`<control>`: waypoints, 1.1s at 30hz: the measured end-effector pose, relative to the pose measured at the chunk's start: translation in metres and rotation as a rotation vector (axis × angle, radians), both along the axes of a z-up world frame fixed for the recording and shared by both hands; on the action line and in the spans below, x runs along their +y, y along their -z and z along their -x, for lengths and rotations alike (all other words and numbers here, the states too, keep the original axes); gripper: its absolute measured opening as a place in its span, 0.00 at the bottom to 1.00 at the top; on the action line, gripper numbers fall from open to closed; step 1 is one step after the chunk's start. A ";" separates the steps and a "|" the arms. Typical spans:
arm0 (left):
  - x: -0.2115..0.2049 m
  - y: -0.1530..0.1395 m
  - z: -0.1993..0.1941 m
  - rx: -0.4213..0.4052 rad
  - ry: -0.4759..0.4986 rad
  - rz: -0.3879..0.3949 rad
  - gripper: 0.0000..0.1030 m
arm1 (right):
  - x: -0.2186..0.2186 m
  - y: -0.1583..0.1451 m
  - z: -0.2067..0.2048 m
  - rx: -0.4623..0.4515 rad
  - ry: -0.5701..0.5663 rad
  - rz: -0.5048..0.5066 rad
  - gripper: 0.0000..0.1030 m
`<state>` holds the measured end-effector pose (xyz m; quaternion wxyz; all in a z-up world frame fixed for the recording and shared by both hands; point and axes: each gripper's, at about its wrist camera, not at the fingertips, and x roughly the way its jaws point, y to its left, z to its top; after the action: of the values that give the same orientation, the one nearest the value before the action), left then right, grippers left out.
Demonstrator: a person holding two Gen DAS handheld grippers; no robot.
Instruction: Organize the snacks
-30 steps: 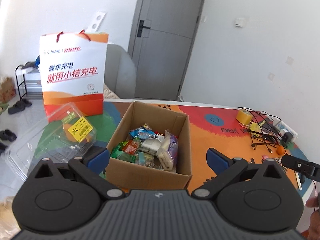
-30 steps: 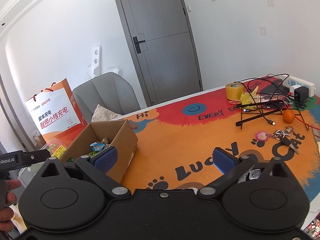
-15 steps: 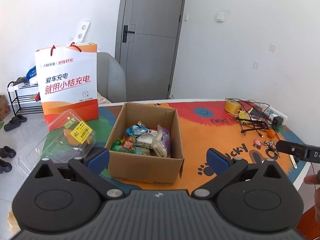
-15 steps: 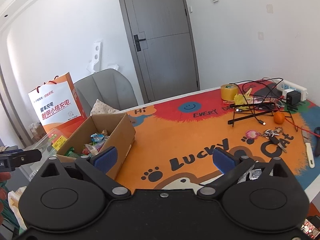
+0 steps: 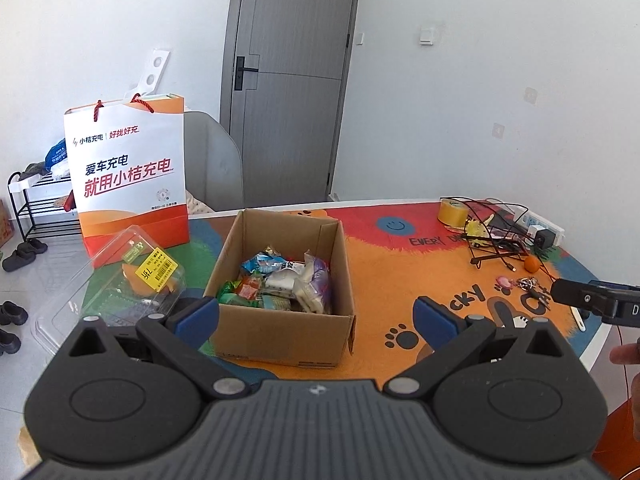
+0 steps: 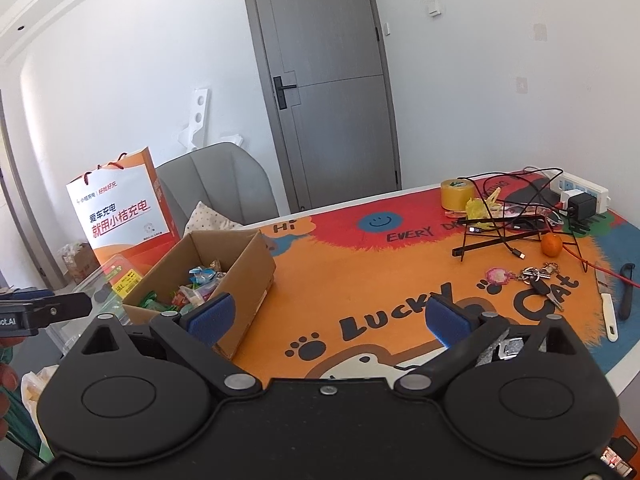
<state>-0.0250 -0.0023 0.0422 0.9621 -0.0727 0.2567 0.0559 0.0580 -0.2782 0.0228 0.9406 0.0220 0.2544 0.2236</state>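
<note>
The left gripper [image 5: 316, 316] hangs over the near edge of the table [image 5: 400, 268], its jaws spread wide with nothing between them. Straight ahead sits the open cardboard box [image 5: 280, 332], and the snacks [image 5: 280, 280] lie piled inside it, mixed wrappers too jumbled to tell apart. Left of the box a clear plastic clamshell [image 5: 120, 292] with a yellow label juts past the table's left edge, and behind it stands an orange-and-white paper bag [image 5: 128, 176].

The right gripper [image 6: 328, 318] is held over the orange middle of the mat, jaws likewise wide apart and empty. From here the box [image 6: 248, 268] is to the left, and a broad bare stretch of mat lies between it and the clutter at the far right: a tape roll [image 6: 456, 194], tangled cables [image 6: 516, 208], an orange fruit [image 6: 552, 245] and keys [image 6: 540, 280]. The box's near wall hides its lower contents, and both gripper bodies cover the table's front edge.
</note>
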 end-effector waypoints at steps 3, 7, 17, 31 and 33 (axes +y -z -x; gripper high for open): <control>0.000 0.000 0.000 0.000 -0.002 0.006 0.99 | 0.003 0.001 0.002 0.004 -0.011 0.005 1.00; -0.002 -0.001 0.001 -0.006 -0.005 0.002 0.99 | 0.009 0.001 0.005 0.004 -0.035 0.013 1.00; -0.004 0.003 0.000 0.002 0.007 -0.007 0.99 | 0.018 0.003 0.009 0.011 -0.060 0.029 1.00; -0.003 0.007 0.000 0.009 0.010 -0.010 0.99 | 0.017 0.004 0.009 0.019 -0.057 0.028 1.00; -0.003 0.007 0.001 0.009 0.009 -0.008 0.99 | 0.017 0.004 0.009 0.018 -0.057 0.027 1.00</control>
<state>-0.0259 -0.0054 0.0355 0.9615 -0.0673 0.2610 0.0528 0.0485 -0.2609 0.0187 0.9317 0.0040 0.2666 0.2466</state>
